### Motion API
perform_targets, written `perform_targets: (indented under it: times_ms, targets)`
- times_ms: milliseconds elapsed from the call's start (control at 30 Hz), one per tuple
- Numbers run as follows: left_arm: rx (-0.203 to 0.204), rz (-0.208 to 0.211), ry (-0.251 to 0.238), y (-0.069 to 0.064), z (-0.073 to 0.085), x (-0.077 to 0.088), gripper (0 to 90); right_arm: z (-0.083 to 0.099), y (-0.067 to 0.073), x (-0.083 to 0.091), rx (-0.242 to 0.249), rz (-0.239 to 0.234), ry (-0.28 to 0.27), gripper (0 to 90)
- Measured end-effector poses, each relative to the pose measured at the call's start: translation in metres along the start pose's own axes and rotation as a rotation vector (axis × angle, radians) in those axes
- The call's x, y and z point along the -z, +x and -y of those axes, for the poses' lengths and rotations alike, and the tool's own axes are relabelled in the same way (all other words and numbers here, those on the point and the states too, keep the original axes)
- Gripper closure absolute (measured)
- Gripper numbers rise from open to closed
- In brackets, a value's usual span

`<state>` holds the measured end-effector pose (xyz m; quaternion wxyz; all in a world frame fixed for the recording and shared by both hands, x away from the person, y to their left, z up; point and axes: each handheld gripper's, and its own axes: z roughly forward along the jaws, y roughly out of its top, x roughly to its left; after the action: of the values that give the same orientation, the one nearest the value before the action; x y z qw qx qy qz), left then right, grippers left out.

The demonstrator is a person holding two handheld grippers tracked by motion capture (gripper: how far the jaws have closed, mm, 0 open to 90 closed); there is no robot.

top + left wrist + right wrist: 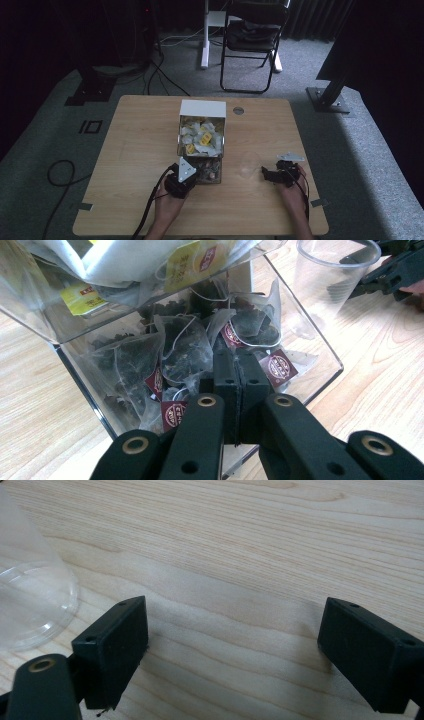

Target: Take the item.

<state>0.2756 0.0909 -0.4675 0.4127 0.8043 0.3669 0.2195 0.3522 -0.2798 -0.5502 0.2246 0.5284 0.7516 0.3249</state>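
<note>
Left tongs (235,390) are seen pressed closed at the clear box (320,347) of dark tea bags (182,350), mid-frame; whether a bag is pinched cannot be told. Right tongs (232,650) are held wide open over the desk (240,545), cup (30,600) at left edge. A bag could be missed or snagged by its string, or the light cup tipped.

Black hand-held gripper (235,385), brass rivets

Pale wood-grain table (240,555), clear glossy cup (330,275)

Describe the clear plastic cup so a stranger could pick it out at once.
On the wooden table, look right of the clear tea bag box at its middle. The clear plastic cup stands alone between that box and the right gripper, empty, see-through.
</note>
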Motion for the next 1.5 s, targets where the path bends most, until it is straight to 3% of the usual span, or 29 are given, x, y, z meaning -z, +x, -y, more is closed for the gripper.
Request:
perform_targets:
  times_ms: [733, 1500]
  targets:
    - [-0.009, 0.030, -0.021, -0.003, -0.008, 0.011, 90.0, 0.000, 0.000, 0.000, -0.001, 0.000, 0.000, 12.4]
    - [-0.039, 0.097, -0.042, -0.020, -0.021, 0.017, 90.0, 0.000, 0.000, 0.000, -0.002, 0.000, 0.000, 12.4]
